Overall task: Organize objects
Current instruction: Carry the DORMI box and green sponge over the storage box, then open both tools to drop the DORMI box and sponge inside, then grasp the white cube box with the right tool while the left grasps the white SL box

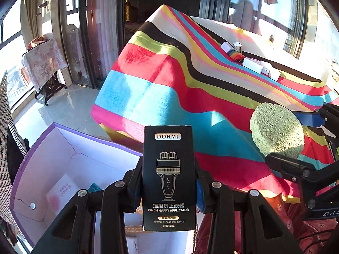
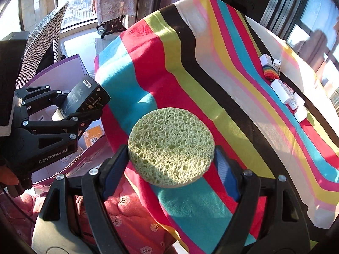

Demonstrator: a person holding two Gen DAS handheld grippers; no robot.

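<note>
Between the left gripper's [image 1: 168,182] black fingers stands a tall, glossy black carton [image 1: 168,177], clamped upright above the open purple-edged cardboard box [image 1: 42,148], which already holds a few small packages. The right gripper [image 2: 171,158] pinches a round, porous green sponge [image 2: 170,146] by its edges, above the near end of the table. Beyond lies a soft striped blanket [image 1: 169,80] covering the table, where several small white boxes [image 1: 252,64] and a rainbow-coloured bundle [image 1: 236,55] remain, so sorting looks partly done.
</note>
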